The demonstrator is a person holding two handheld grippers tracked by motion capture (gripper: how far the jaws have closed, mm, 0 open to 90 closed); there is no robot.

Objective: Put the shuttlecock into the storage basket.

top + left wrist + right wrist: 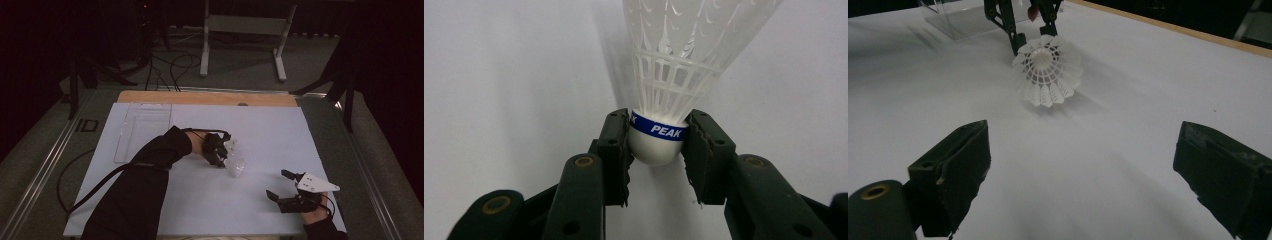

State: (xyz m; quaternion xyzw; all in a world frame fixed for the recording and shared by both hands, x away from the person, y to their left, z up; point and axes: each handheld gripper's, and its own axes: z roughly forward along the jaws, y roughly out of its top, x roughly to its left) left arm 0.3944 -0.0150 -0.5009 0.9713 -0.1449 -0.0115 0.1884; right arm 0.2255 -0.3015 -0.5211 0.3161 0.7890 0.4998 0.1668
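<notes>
Black and spread wide, the right tongs (1083, 175) are hovering released and empty low over the near right part of the white worktop (280, 125), with the jaws standing far apart. Seen along them, the shuttlecock (1048, 75) is lying straight ahead and a little to the left, well apart, its open skirt turned toward these tongs and its cork end pointing away. That is the relation a next move would likely turn on: the long axis of the shuttlecock is running roughly in line with the right tongs' reach, so what they would meet first is the flared plastic skirt, not the cork.

Farther in, near the middle of the worktop, the left tongs (222, 152) are gripping the shuttlecock (235, 164). In the left gripper view the left tongs (658, 145) are clenched on the white cork, one jaw on each side, just at the blue band printed PEAK, and the skirt (684, 45) is fanning away from them. The skirt rim seems to be at or just above the worktop; contact cannot be told. The left hand is therefore far nearer.

Beyond, a clear tray (142, 127) is lying flat at the far left.
</notes>
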